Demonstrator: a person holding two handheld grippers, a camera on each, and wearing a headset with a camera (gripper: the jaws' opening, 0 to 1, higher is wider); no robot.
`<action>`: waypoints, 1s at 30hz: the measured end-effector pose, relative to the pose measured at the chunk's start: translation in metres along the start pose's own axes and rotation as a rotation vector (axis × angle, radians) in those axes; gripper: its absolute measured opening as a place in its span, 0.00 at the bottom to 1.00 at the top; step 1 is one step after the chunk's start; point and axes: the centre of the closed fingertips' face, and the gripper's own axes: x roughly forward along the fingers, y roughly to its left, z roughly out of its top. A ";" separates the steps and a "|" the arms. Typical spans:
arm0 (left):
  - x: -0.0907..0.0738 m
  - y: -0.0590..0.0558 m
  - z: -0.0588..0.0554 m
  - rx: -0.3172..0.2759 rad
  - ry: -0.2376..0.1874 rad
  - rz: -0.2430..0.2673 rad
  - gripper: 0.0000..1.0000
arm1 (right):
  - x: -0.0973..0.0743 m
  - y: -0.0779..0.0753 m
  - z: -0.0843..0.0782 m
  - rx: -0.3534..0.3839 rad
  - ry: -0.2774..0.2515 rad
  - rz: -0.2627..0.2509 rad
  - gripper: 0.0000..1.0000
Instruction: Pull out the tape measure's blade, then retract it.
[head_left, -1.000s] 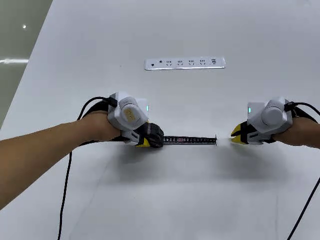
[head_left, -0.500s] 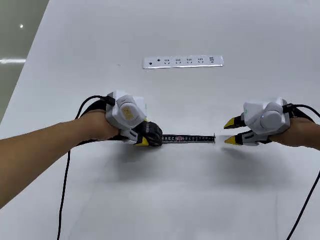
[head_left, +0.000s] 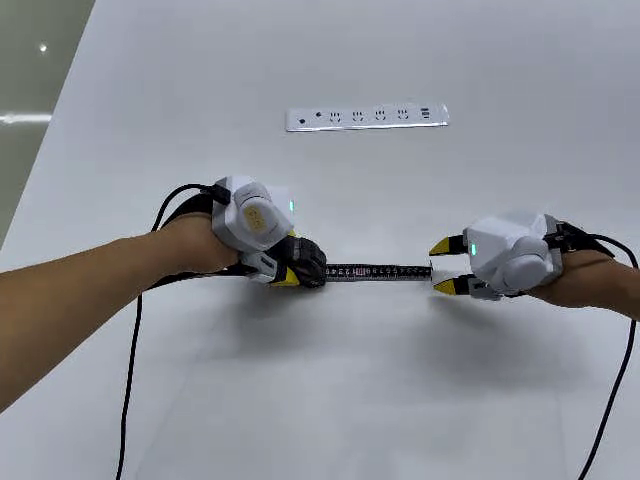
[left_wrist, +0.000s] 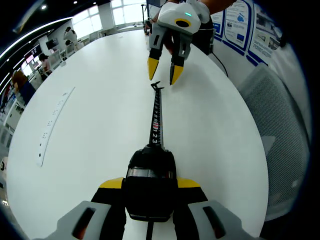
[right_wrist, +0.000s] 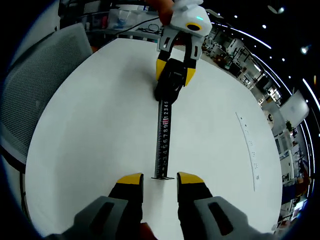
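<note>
A big white table (head_left: 330, 400) lies under everything. A person's arm (head_left: 80, 295) reaches in from the left side, and a black cord (head_left: 128, 380) runs along the table by it. The left gripper (head_left: 292, 272) sits on the table in that hand. Its two jaws are shut tight on the tape measure (head_left: 303, 262), one jaw on each side of the black case. In the left gripper view the case sits right between the yellow jaw tips and rests flat on the table. The right gripper (head_left: 441, 267) is across from it, on the right side, and it points back at the left one. Its jaws are apart and hold nothing. A long white power strip (head_left: 367, 117) lies farther back on the table, well apart from both grippers. The tape measure's blade (head_left: 378, 271) is pulled partway out of the case. It lies in a straight line on the table and runs from the case toward the right gripper. There are numbers printed along it. The little hook (head_left: 431, 270) at the end of the blade is right at the gap between the right gripper's two yellow tips. In the right gripper view the hook sits in the middle of that gap, with a tip on each side. The tips are not closed on it.
</note>
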 end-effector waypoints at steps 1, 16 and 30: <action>0.000 0.000 0.000 0.000 0.000 0.000 0.34 | 0.001 0.000 0.000 -0.007 0.002 -0.003 0.26; 0.000 0.000 -0.001 -0.002 0.000 -0.002 0.34 | 0.012 0.002 -0.008 -0.032 0.023 -0.018 0.23; 0.000 -0.001 0.000 -0.003 -0.002 -0.001 0.34 | 0.018 -0.005 -0.012 -0.105 0.042 -0.063 0.19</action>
